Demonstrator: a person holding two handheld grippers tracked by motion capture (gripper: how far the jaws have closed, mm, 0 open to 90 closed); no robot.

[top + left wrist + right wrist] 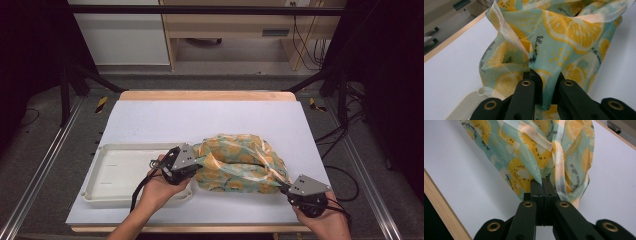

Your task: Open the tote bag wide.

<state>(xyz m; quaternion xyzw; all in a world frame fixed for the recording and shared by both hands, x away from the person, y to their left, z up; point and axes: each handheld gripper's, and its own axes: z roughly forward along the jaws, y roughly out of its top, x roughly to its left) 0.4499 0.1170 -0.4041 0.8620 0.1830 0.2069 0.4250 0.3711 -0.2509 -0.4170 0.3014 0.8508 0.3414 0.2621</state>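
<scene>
Both claws are clamped on the cloth: left claw (196,167) pinches its left edge, right claw (285,187) its lower right corner. In the left gripper view a fold of fabric sits squeezed between the jaws (546,92); in the right gripper view the jaws are pressed together on a hem (543,188).

Biggest first: white table (150,120) fills the middle of the high view, a cream tray (117,172) sits lower left, and the lemon-print cloth (240,162) is bunched up centre-right, just beside the tray.

Looks thin, light and floppy, maybe a bit slick, so it'll sag and bunch wherever it isn't held. I'd say edges and the pale hem (559,157) are the places to grab, spread wide apart.
</scene>
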